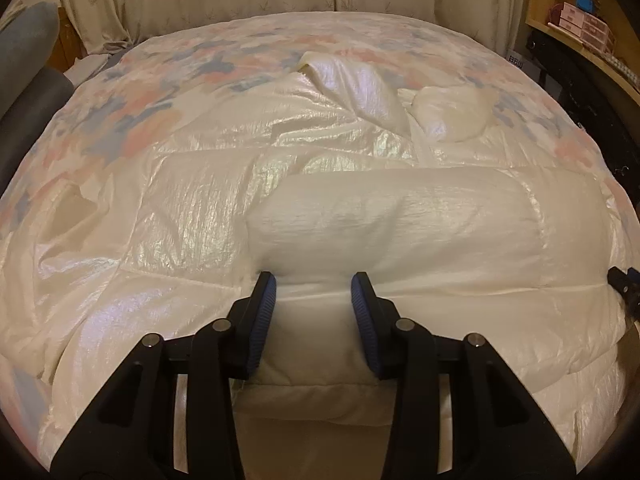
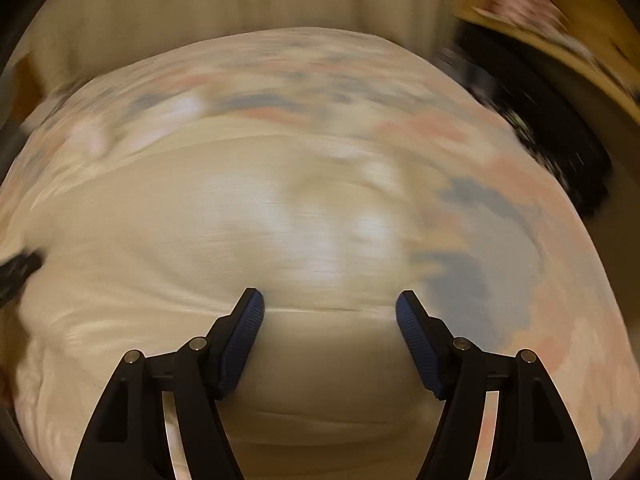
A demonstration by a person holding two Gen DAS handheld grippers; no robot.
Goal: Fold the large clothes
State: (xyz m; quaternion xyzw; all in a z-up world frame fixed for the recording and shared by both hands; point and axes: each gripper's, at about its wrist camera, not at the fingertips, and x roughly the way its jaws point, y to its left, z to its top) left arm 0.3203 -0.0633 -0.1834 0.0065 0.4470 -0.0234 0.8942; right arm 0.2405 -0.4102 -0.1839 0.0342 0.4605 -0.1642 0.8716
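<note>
The white puffy coat [image 1: 320, 200] lay spread over the floral bedspread [image 1: 132, 92], filling the middle of the bed, with a sleeve or hood bunched toward 1 o'clock. The left gripper [image 1: 313, 292] sat at 6 o'clock with its jaws part-way apart around a padded fold of the near hem — fabric bulged between the blue pads [image 1: 264, 312], so it looked like a grip being taken or let go, though I could not tell whether the pads actually pinched. That hold would suit lifting the hem to fold it away toward 12 o'clock. The right gripper [image 2: 330, 304] stood wide apart over the coat's edge, holding nothing. Its view was smeared by motion — seams and coat outline were hard to make out there. The shelf [image 1: 576, 20] at 2 o'clock was cut off by the lens rim.
</note>
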